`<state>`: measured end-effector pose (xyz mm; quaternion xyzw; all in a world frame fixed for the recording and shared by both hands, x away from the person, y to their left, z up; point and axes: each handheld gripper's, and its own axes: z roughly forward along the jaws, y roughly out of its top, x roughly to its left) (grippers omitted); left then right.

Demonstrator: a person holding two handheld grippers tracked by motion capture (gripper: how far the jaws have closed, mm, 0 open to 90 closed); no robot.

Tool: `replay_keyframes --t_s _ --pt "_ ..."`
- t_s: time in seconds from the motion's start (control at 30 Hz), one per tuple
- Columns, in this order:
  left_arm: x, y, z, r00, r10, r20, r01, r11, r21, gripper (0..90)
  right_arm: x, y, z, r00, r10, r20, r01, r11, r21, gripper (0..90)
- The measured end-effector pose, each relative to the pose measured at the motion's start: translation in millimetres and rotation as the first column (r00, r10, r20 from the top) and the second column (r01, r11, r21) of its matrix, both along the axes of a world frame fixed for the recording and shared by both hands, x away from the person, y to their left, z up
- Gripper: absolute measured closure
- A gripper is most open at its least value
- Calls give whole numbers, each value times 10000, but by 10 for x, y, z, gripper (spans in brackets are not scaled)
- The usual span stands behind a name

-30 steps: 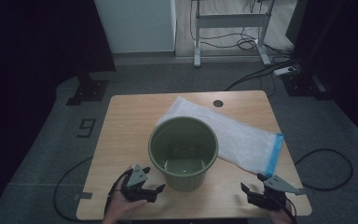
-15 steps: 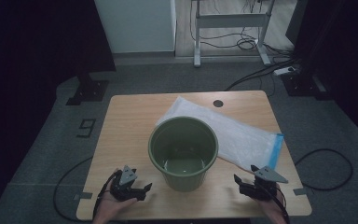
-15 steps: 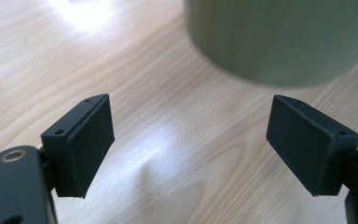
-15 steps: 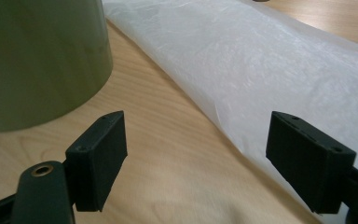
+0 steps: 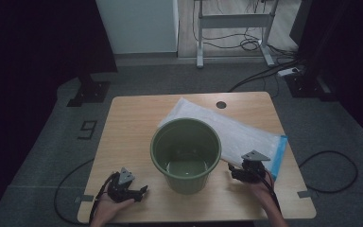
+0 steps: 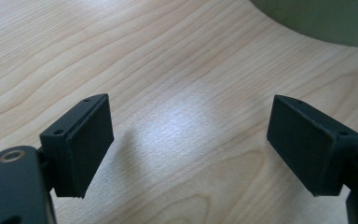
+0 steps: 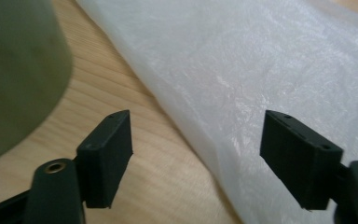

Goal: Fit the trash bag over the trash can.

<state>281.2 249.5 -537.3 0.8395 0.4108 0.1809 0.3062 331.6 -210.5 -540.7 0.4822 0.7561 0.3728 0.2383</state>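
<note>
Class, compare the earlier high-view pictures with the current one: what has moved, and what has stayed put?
The right gripper moved up the table toward the plastic bag, its open jaws just closing a little on nothing. The left gripper, open, drew slightly nearer the table's near edge. The green bucket and bag stayed put.

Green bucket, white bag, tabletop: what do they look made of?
Green bucket: likely moulded plastic, matte olive, with smooth uniform walls and a rolled rim. White bag: thin translucent plastic film, crinkled and glossy in spots, with a blue strip along one end. Tabletop: light wood or wood-look laminate; grain lines show under a soft sheen.
</note>
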Motion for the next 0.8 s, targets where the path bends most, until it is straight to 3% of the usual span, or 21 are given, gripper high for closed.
replay_keyframes --t_s 0.1,0.27,0.43,0.63,0.8 --pt "16 -20 -25 9999 -76 -156 79 9998 188 140 104 4 -55 9994 -160 -296 154 9996 -231 307" --pt "40 1 -41 9996 -74 -285 72 9999 -83 138 157 -6 -94 9980 -334 -538 310 9985 -458 396" --pt "59 45 -71 9991 -5 -427 -14 9989 -462 121 159 -54 -83 9971 -377 -663 356 9989 -319 601" --pt "56 59 -91 9995 19 -316 -37 9983 -580 101 134 -142 -79 9957 -621 -686 604 9978 -263 863" --pt "57 59 -91 9995 30 -321 -49 9983 -583 98 -17 -253 -84 9948 -764 -672 752 9970 -209 888"
